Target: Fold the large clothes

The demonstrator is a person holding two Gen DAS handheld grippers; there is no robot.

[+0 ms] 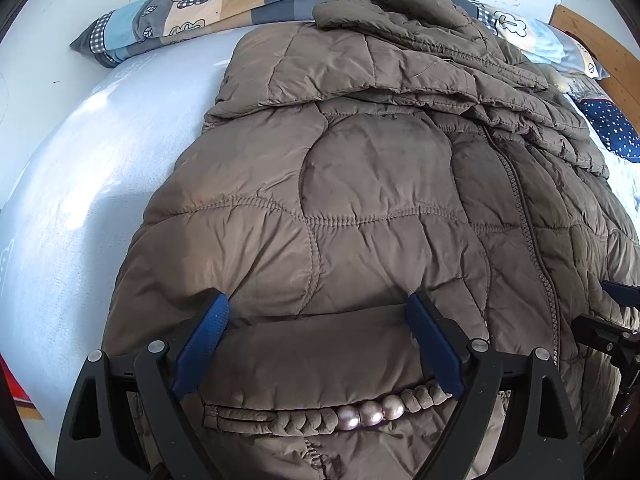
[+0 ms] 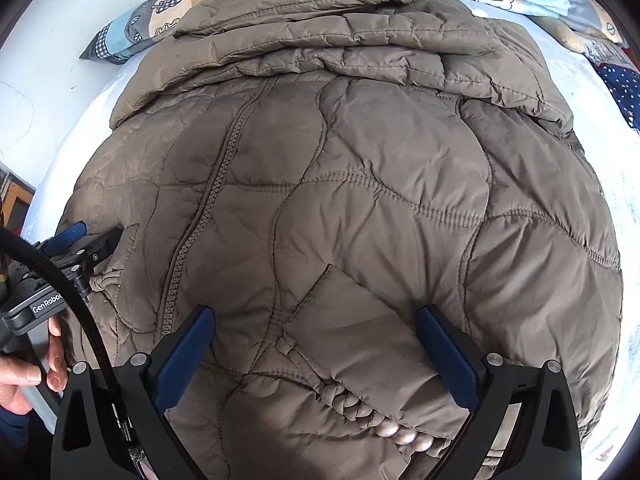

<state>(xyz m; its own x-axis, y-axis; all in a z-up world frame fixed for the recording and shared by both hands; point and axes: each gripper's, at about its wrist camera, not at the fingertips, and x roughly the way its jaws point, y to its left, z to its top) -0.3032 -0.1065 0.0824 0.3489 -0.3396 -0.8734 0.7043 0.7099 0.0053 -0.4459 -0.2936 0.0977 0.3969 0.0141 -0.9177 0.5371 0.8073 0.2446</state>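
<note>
A large brown quilted jacket [image 1: 376, 168] lies spread on a pale blue bed, front up, its zipper [image 1: 524, 216] running down the middle; both sleeves lie folded across its upper part. My left gripper [image 1: 318, 308] is open over the jacket's hem, left of the zipper, with a pocket flap between its blue fingers [image 1: 208, 324]. My right gripper [image 2: 316, 320] is open over the same jacket [image 2: 360, 152] right of the zipper [image 2: 212, 200], above the other pocket flap [image 2: 352, 328]. Each gripper shows at the other view's edge.
A patchwork pillow [image 1: 168, 20] lies at the head of the bed against the white wall. A navy dotted cushion [image 1: 612, 128] lies on the right beside a wooden headboard [image 1: 596, 40]. Bare sheet [image 1: 80, 184] lies left of the jacket. A hand [image 2: 24, 376] holds the left gripper's handle.
</note>
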